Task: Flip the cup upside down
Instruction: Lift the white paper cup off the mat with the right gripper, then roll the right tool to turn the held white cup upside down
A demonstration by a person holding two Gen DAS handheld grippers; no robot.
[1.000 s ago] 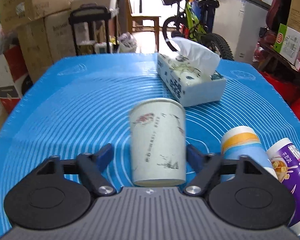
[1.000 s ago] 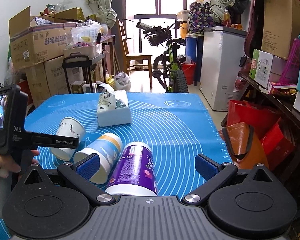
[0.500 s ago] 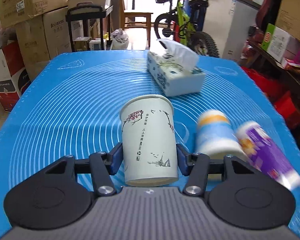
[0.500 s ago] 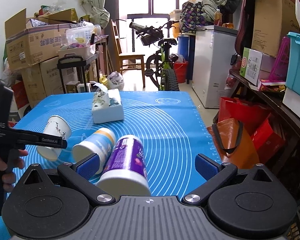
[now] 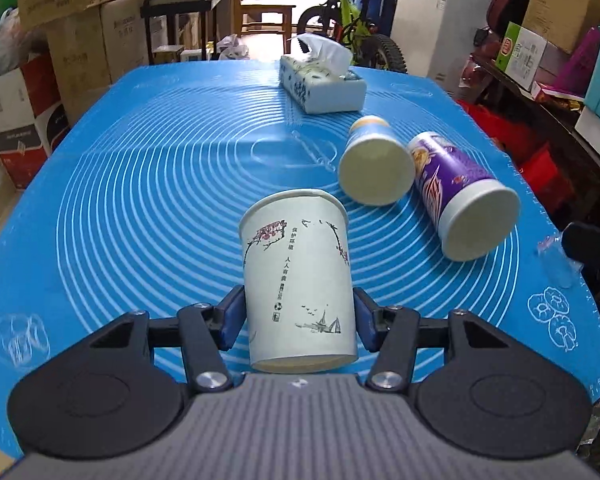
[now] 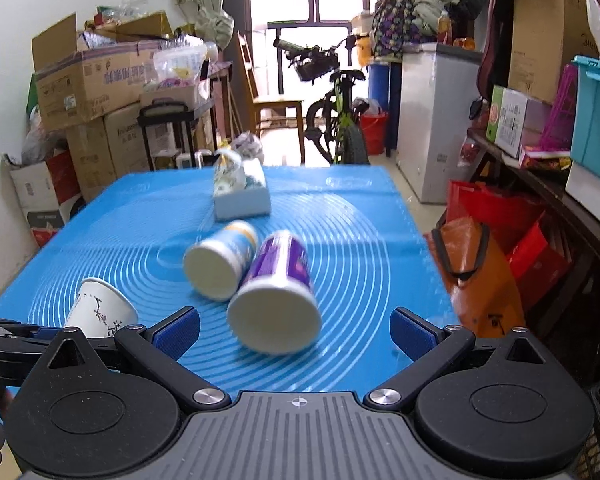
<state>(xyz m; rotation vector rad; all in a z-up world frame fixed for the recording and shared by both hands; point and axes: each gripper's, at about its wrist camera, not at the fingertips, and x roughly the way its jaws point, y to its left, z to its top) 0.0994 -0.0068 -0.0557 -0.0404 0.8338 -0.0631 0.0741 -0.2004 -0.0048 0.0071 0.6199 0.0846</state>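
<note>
A white paper cup (image 5: 296, 276) with ink drawings and Chinese text sits between the blue pads of my left gripper (image 5: 296, 316), which is shut on its lower sides. The cup is lifted above the blue mat (image 5: 140, 184) and tilted, mouth pointing away from me. In the right wrist view the cup (image 6: 100, 312) shows at the lower left, held in the left gripper's arm. My right gripper (image 6: 294, 330) is open and empty above the mat's near edge.
A blue-and-yellow cup (image 5: 374, 164) and a purple cup (image 5: 460, 196) lie on their sides at the mat's right. A tissue box (image 5: 320, 84) stands at the back. Boxes, a bicycle and shelves surround the table.
My left gripper closed on the paper cup, then lifted it and tilted it forward. The right gripper moved back and up a little, staying open.
</note>
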